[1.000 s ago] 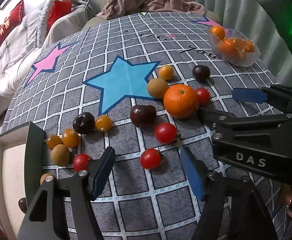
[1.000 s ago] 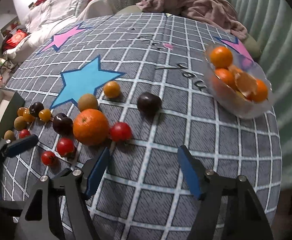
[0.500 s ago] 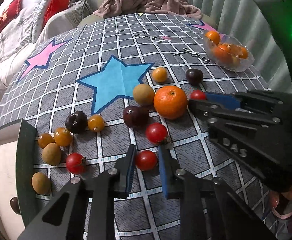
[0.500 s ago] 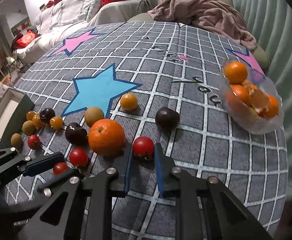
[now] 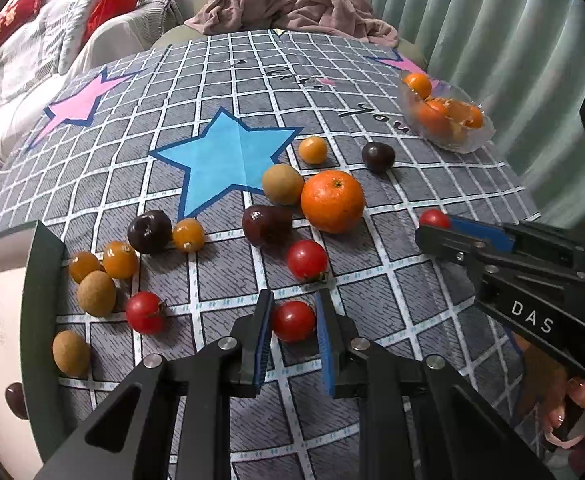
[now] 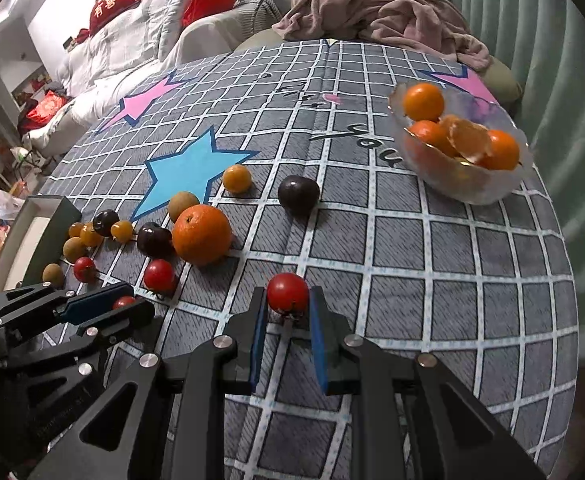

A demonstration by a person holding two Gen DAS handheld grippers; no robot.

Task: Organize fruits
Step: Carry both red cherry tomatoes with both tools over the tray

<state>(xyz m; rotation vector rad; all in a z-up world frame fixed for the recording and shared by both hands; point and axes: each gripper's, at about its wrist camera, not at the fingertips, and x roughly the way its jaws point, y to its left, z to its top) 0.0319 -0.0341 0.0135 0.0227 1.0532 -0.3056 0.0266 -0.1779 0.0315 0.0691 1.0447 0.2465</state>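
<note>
Since a second ago both claws have closed from wide apart onto fruit. The right claw [image 6: 285, 312] now clamps a small red cherry tomato [image 6: 287, 293], seemingly raised off the grey grid-patterned cloth surface [image 6: 432, 264]; the left claw [image 5: 292, 322] clamps another red cherry tomato [image 5: 293, 320] low at the near edge. Sorting has evidently begun. A large orange [image 5: 332, 201], dark plums and brown longans lie left and far; the clear glass bowl of oranges [image 6: 464, 188] sits far right, path unobstructed.

The tablecloth [image 5: 372, 320] is grey with a white grid and blue and pink stars; cherry tomatoes [image 5: 293, 321] are red, the orange [image 5: 332, 201] bright orange.
</note>
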